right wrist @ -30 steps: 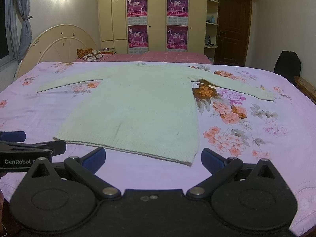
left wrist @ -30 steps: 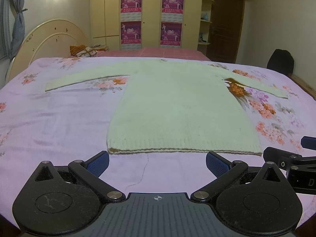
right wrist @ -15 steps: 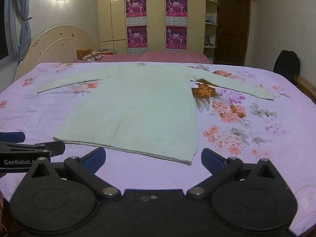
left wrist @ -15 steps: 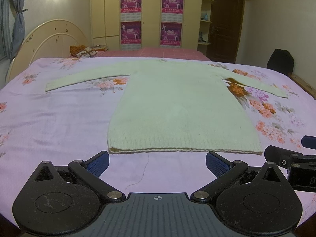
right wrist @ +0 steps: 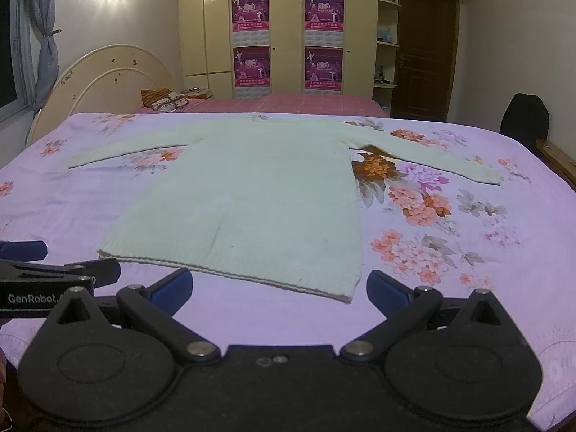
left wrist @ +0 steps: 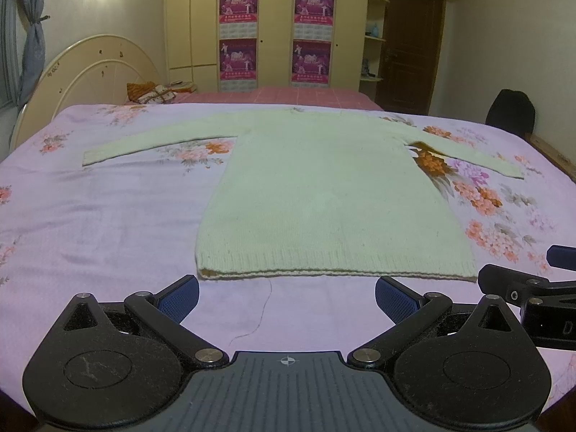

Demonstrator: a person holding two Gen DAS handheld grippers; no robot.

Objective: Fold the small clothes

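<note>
A pale green knitted sweater [left wrist: 324, 194] lies flat on the bed, both sleeves spread out to the sides, ribbed hem nearest me. It also shows in the right wrist view [right wrist: 252, 198]. My left gripper [left wrist: 287, 297] is open and empty, just short of the hem's left half. My right gripper [right wrist: 279, 286] is open and empty, just short of the hem's right corner. Each gripper shows at the edge of the other's view: the right one [left wrist: 532, 288] and the left one [right wrist: 54, 280].
The bed has a pink floral sheet [left wrist: 90, 216]. A loose thread [left wrist: 257, 320] trails from the hem. A cream headboard [left wrist: 90, 72] stands at the left, folded fabric [left wrist: 154, 93] behind the bed, a wardrobe [left wrist: 273, 28] at the back, a dark chair [left wrist: 509, 111] at the right.
The right gripper has edged slightly forward and right toward the hem corner. The left gripper and the sweater have hardly moved.
</note>
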